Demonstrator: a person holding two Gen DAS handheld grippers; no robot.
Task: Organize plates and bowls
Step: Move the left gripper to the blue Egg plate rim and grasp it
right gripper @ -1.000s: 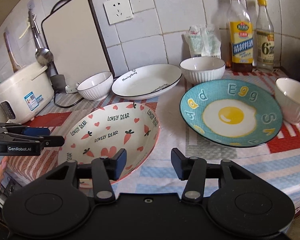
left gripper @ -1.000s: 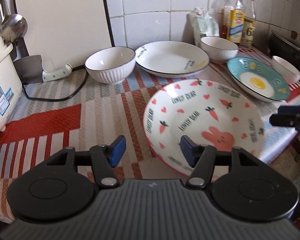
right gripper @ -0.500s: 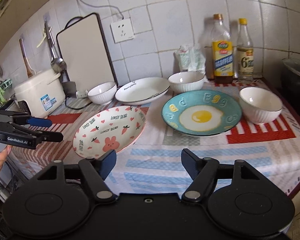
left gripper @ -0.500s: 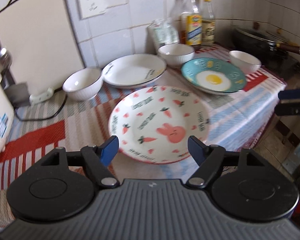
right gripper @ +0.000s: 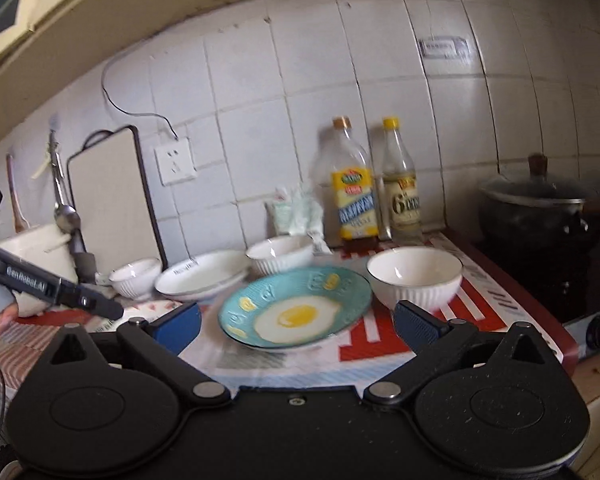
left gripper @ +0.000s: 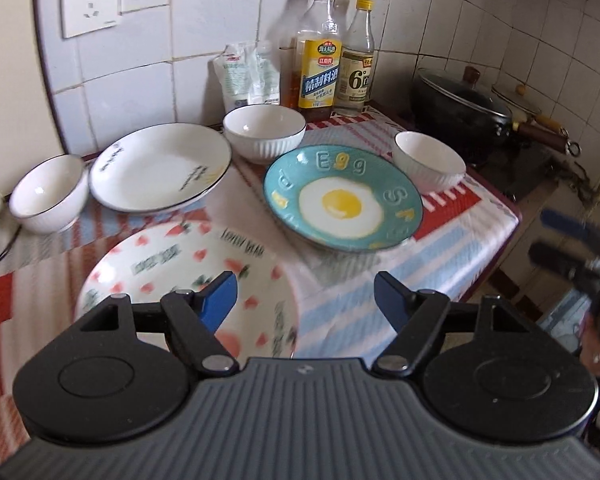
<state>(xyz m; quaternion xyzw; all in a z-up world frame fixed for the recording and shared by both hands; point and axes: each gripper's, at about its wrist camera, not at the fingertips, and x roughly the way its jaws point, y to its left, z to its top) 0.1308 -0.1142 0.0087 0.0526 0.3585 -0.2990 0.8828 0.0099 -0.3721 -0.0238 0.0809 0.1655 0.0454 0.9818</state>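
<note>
Right gripper (right gripper: 296, 326) opening wide, empty, facing egg plate (right gripper: 296, 306); left gripper (left gripper: 305, 300) closing slightly, empty, over carrot plate (left gripper: 172, 276). Best slipped under the rim, level.

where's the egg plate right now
The egg plate sits mid-counter in both views, between the white plate on its left and a white bowl on its right, with another bowl behind it.

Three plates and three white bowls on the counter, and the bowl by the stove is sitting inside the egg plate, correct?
Not quite. That white bowl stands on the cloth beside the egg plate, not inside it; the left wrist view shows this. The counts are right.
</note>
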